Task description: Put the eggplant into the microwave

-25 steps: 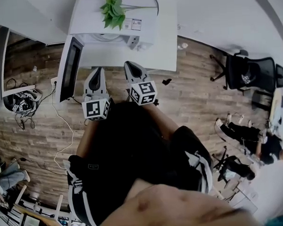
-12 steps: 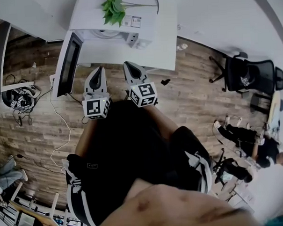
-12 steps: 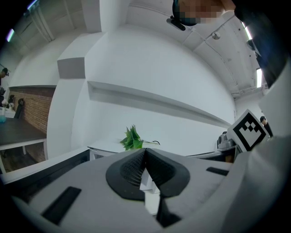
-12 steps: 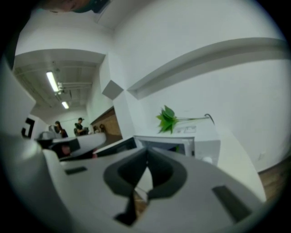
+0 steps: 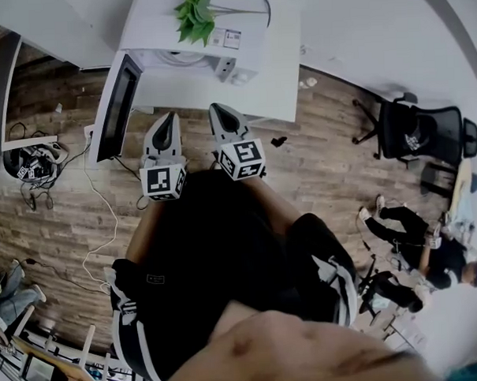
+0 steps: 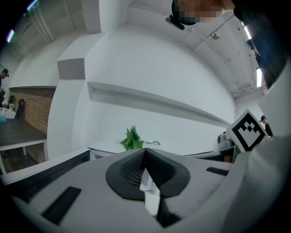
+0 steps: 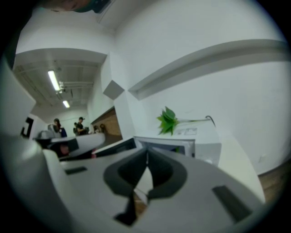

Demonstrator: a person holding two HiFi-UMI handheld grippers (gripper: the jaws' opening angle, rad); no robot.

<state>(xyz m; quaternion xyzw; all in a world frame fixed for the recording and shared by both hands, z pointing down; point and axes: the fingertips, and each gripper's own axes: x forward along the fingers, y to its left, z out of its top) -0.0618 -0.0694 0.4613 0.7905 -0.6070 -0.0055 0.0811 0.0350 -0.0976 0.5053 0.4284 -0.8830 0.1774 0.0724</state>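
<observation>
No eggplant shows in any view. The white microwave (image 5: 187, 58) stands on a white table (image 5: 275, 80) with its dark door (image 5: 117, 110) swung open to the left and a green plant (image 5: 193, 14) on top. My left gripper (image 5: 166, 122) and right gripper (image 5: 222, 112) hover side by side at the table's near edge, pointing at the microwave. Both are shut with nothing between the jaws. In the left gripper view the shut gripper (image 6: 144, 154) points toward the plant (image 6: 133, 139). The right gripper (image 7: 146, 157) faces the microwave (image 7: 184, 144).
Wooden floor surrounds the table. Cables and gear (image 5: 32, 167) lie on the floor at the left. A black office chair (image 5: 416, 127) and seated people (image 5: 418, 237) are at the right. A small dark object (image 5: 280, 141) lies on the floor near the table.
Both grippers stay shut and almost still. The head view has shifted slightly, and the people at the right have moved a little.
</observation>
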